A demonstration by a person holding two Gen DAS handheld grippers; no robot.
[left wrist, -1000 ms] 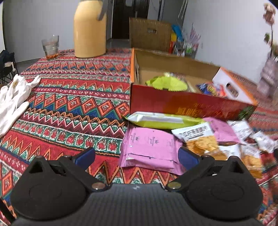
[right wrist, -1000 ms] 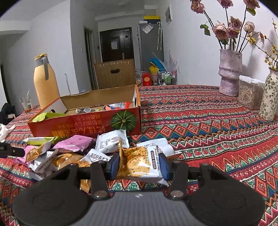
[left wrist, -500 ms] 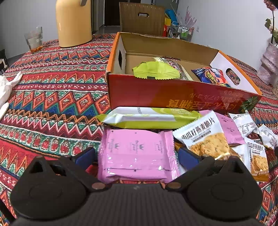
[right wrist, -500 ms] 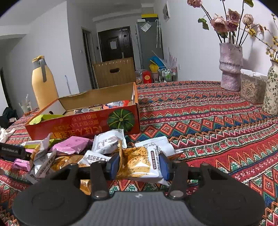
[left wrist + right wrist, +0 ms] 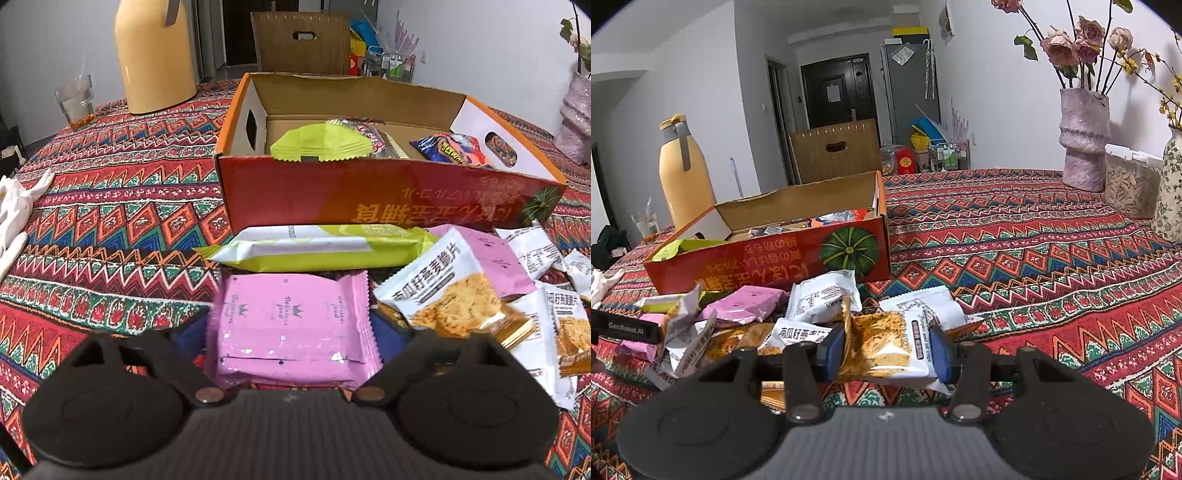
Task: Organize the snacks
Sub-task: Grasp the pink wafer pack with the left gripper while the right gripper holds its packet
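My left gripper point(image 5: 293, 328), at lower centre of the frame, is closing its jaws around the pink packet point(image 5: 291, 325), whose crimped side edges lie against the blue pads point(image 5: 384, 326). Above it lies a green-and-white packet point(image 5: 317, 247), touching the red cardboard box point(image 5: 369, 195). At right I see white cracker packets point(image 5: 450, 284); at upper left, a yellow jug point(image 5: 153, 55) and a glass point(image 5: 75, 99).
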